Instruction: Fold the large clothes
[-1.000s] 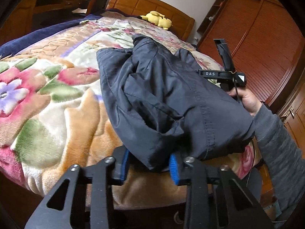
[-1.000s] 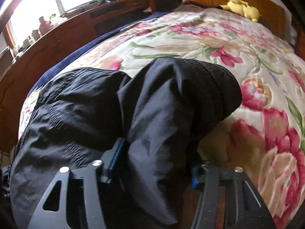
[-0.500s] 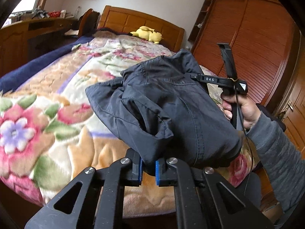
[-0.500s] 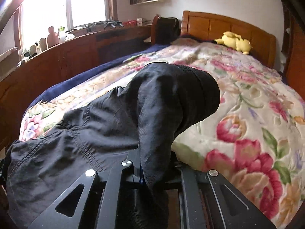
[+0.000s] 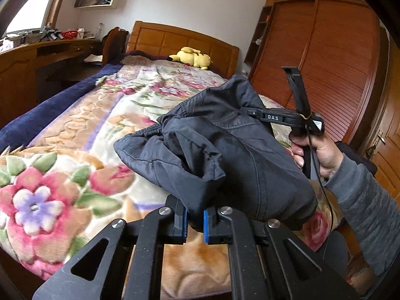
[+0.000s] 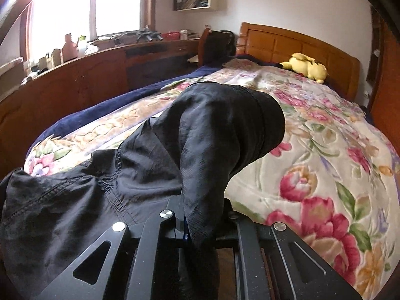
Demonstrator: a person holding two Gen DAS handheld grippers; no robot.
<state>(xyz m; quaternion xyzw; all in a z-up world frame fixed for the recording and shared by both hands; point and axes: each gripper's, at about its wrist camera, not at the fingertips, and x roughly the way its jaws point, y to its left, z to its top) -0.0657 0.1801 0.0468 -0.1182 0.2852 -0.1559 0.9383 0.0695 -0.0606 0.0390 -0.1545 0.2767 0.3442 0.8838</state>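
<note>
A large dark jacket (image 5: 225,145) hangs bunched above the flowered bed cover (image 5: 62,175), lifted at two places. My left gripper (image 5: 194,222) is shut on a fold of its near edge, the cloth pinched between the blue pads (image 5: 184,221). In the right wrist view the same jacket (image 6: 212,137) rises in a hump over the bed, and my right gripper (image 6: 200,222) is shut on a hanging fold that hides its pads. A hand (image 5: 317,155) holds the right gripper's handle at the jacket's right side in the left wrist view.
A yellow plush toy (image 5: 191,57) lies by the wooden headboard (image 5: 180,40). A long wooden desk (image 6: 87,75) with clutter runs along the bed's left side under the window. A tall wooden wardrobe (image 5: 325,62) stands to the right of the bed.
Both grippers have shut on the jacket's edge and risen, lifting the cloth off the bed cover. The jacket now hangs stretched between them.
</note>
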